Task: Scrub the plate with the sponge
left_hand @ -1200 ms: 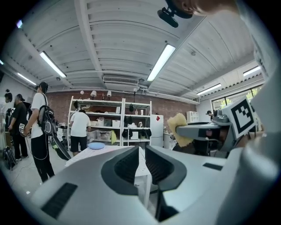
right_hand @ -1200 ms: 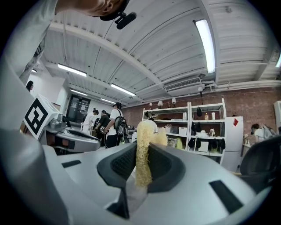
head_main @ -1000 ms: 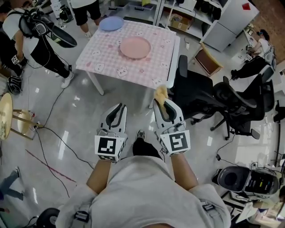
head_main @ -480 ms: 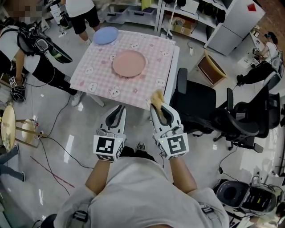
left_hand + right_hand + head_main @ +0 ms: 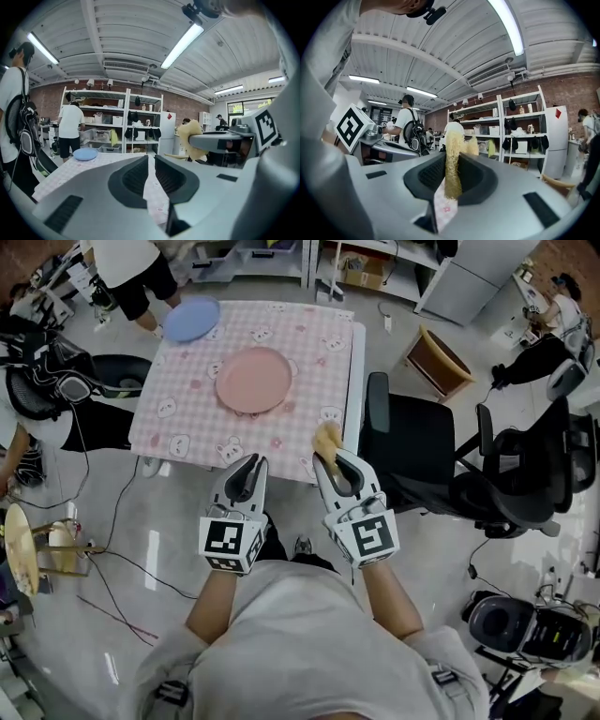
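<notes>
Standing just short of the near edge of a tabletop (image 5: 183, 423) covered in a pink checked cloth, a person holds two handheld grippers out in front of the chest, side by side and pointing towards the table. The right claw (image 5: 329, 458) is closed on a yellow sponge (image 5: 326, 438), which is squeezed thin between the two jaws and sticks out past their tips. From the head view the sponge lines up with the near right corner of the tabletop, well apart from the plate. The left claw (image 5: 249, 467) has its jaws drawn almost together, with only a sliver of gap between them, and it holds nothing. A round pink plate (image 5: 254, 380) lies flat near the middle of the tabletop, with neither gripper touching it. A blue plate (image 5: 190, 319) sits at the far left corner. A black office chair (image 5: 412, 451) stands just beside the right edge of the tabletop. Another person in a white top and black shorts (image 5: 131, 263) stands beyond the far left corner, next to some white shelving.
</notes>
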